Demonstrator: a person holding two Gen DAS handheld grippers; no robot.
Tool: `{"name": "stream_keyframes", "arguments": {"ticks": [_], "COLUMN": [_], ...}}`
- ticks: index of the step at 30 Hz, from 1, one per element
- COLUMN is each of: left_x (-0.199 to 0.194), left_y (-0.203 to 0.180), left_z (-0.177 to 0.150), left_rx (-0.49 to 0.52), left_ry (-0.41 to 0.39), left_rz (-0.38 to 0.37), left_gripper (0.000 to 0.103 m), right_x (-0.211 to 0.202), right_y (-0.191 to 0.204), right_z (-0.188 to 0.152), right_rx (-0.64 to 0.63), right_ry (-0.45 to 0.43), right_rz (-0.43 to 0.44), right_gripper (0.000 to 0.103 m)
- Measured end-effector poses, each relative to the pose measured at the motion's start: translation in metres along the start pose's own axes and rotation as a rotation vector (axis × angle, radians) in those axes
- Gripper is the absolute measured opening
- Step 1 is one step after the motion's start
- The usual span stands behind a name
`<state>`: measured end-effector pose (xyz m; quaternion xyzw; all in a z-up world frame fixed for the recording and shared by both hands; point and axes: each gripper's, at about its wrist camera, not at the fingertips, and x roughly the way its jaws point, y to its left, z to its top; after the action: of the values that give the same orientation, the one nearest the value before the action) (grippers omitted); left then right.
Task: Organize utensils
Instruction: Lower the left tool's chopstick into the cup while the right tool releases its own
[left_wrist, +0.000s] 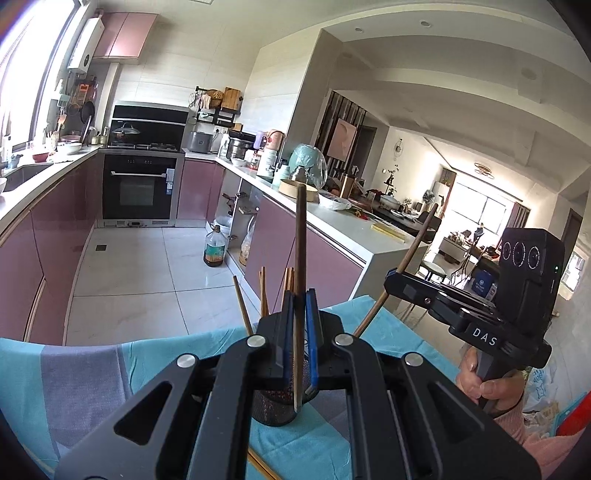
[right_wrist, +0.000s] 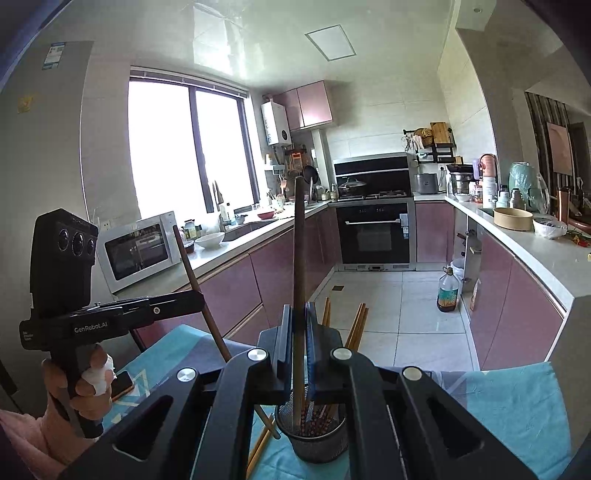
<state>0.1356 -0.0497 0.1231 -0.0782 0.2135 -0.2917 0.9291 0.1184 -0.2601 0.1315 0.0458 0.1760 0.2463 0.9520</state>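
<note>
Both grippers are clamped on dark chopsticks above a black mesh holder (right_wrist: 312, 432) that stands on a table covered with a turquoise and grey cloth (left_wrist: 74, 373). The left gripper (left_wrist: 300, 332) has its blue-padded jaws closed on a dark brown chopstick (left_wrist: 301, 258) held nearly upright, its lower tip reaching down at the holder's rim. The right gripper (right_wrist: 295, 343) pinches a second dark chopstick (right_wrist: 298, 251) in the same upright way, its lower end inside the holder among the red-patterned tips already standing there. Several lighter bamboo chopsticks (left_wrist: 263, 295) lean out of the holder beyond the jaws, and two more light chopsticks (right_wrist: 260, 448) lie flat on the cloth just beside the holder's base. In each wrist view the other gripper appears at the side, gripped by a hand in a pink sleeve (left_wrist: 491, 387), its chopstick slanting across the space near the holder. A phone (right_wrist: 123, 384) lies on the cloth near the left hand. Beyond the table are a tiled floor, pink cabinets, a built-in oven (right_wrist: 375, 230), a microwave (right_wrist: 138, 249) and an oil bottle (left_wrist: 214, 249) on the floor.
</note>
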Motion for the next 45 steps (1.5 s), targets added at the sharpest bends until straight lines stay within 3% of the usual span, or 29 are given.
{"name": "stream_keyframes", "arguments": {"ticks": [9, 26, 45], "left_x": [0.014, 0.023, 0.068], "left_y": [-0.002, 0.006, 0.013], "left_z": [-0.003, 0.007, -0.014], "left_rx": [0.0, -0.033, 0.054], "left_ry": [-0.001, -0.02, 0.218], "left_rz": [0.037, 0.032, 0.048], "left_gripper": [0.007, 0.007, 0.007], "right_x": [0.021, 0.038, 0.077], "right_y": [-0.006, -0.016, -0.026], "right_z": [-0.009, -0.02, -0.042], "right_rx": [0.02, 0.05, 0.084], "right_ry": [0.038, 0.09, 0.243], "right_rz": [-0.03, -0.03, -0.039], "right_gripper": [0.005, 0.005, 0.006]}}
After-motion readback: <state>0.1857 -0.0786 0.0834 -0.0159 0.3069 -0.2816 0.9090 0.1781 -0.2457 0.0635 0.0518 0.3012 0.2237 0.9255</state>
